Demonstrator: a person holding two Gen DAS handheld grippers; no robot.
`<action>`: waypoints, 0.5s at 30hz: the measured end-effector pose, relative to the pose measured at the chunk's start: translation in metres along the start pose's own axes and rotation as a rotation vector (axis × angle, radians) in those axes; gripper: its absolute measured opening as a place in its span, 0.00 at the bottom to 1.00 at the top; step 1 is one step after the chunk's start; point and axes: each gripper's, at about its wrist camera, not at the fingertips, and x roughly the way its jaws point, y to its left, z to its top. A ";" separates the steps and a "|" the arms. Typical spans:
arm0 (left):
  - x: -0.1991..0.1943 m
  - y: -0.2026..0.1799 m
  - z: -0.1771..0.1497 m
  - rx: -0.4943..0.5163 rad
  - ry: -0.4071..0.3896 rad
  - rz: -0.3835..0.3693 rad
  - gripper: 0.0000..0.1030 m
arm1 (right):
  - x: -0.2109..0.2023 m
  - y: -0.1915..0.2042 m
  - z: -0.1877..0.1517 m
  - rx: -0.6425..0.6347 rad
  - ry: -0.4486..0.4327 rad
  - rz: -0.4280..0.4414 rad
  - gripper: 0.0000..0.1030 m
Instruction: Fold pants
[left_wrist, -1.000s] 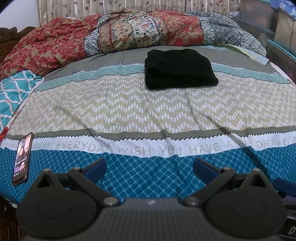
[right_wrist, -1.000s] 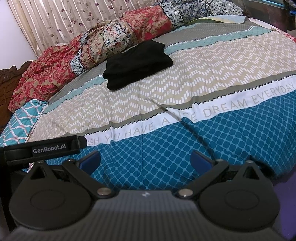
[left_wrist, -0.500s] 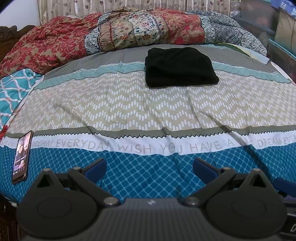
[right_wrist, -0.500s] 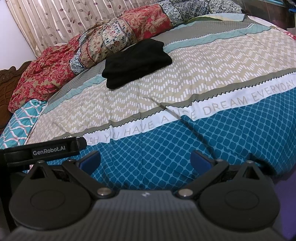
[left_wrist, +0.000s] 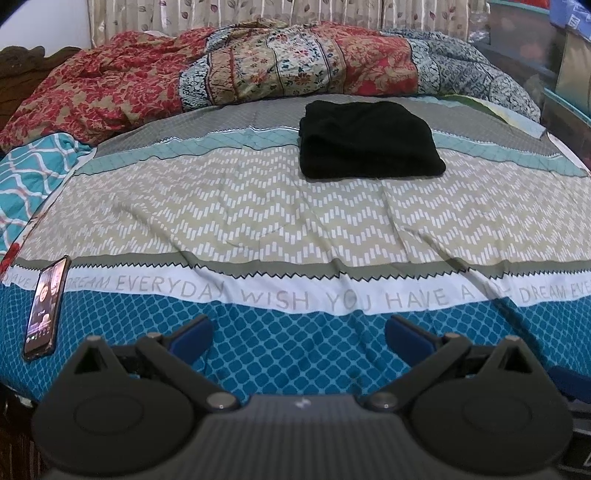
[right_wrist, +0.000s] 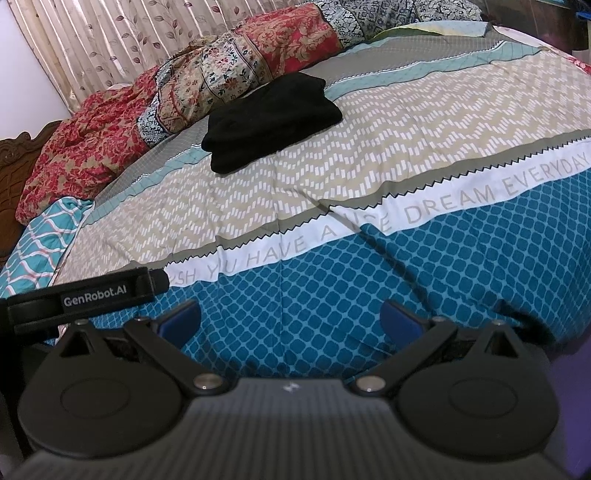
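My black fabric pants (left_wrist: 369, 138) lie as a compact folded bundle in the upper centre, well apart from my tools. I hold my left gripper (left_wrist: 299, 332) and right gripper (right_wrist: 291, 319) wide and empty at the bottom, since the folding looks finished.

Both set low at the bed's (left_wrist: 280, 221) near edge, facing across toward the far edge. Right view angled leftward. Shared: pants (left_wrist: 367, 138) (right_wrist: 271, 120), well apart, and quilt (left_wrist: 258, 70) (right_wrist: 207, 85).

Left gripper (left_wrist: 298, 334) and right gripper (right_wrist: 291, 316), both level, jaws spread wide, empty.
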 end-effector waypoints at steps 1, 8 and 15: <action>0.000 0.000 0.000 -0.002 -0.002 0.000 1.00 | 0.000 0.000 0.001 0.001 0.000 0.001 1.00; 0.001 0.001 -0.001 -0.003 -0.003 0.006 1.00 | 0.000 0.000 0.000 0.002 -0.001 0.001 1.00; 0.003 0.003 -0.001 -0.009 0.010 0.014 1.00 | 0.000 -0.001 0.000 0.003 0.001 0.001 1.00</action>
